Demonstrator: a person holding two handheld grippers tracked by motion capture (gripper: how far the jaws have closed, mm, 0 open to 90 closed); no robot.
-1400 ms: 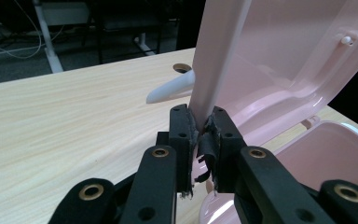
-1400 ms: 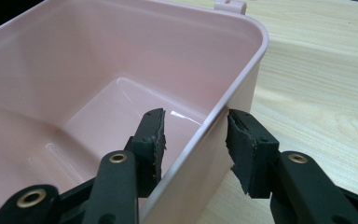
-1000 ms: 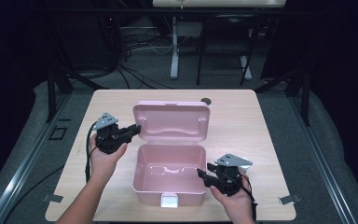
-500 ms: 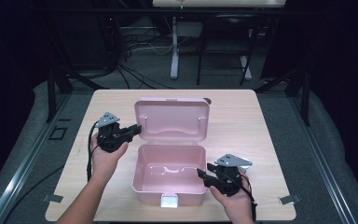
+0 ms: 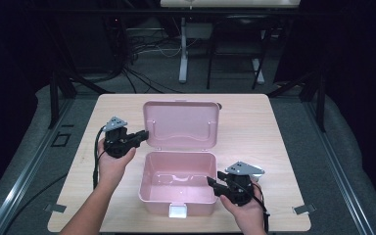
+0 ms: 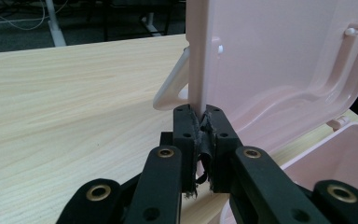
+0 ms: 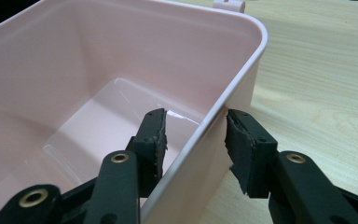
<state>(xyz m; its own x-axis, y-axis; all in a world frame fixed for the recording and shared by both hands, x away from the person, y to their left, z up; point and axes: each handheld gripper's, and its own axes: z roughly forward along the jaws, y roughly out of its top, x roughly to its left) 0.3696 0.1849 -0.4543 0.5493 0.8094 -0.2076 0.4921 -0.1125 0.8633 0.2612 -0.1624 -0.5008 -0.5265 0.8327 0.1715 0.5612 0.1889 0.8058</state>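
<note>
A pink plastic box (image 5: pixel 149 183) stands open in the middle of the wooden table, its lid (image 5: pixel 181 122) raised behind it. My left gripper (image 5: pixel 144 133) is shut on the lid's left edge, and its jaws have just been closing on it. In the left gripper view the pads of that gripper (image 6: pixel 203 114) pinch the lid (image 6: pixel 270 56) edge. My right gripper (image 5: pixel 210 182) straddles the box's right wall near the front corner. In the right gripper view its jaws (image 7: pixel 196 116) stand apart, one inside the box (image 7: pixel 121 60) and one outside, not pressing.
The box has a white latch (image 5: pixel 178 210) at its front, close to the table's near edge. A pale handle (image 6: pixel 170 93) sticks out from the lid's outer face. Bare tabletop (image 5: pixel 254 127) lies to the right and left of the box. The floor beyond is dark, with stands and cables.
The lid's top edge stands slightly higher than a second ago, with the left gripper at its edge. The right gripper has kept still at the box wall.
</note>
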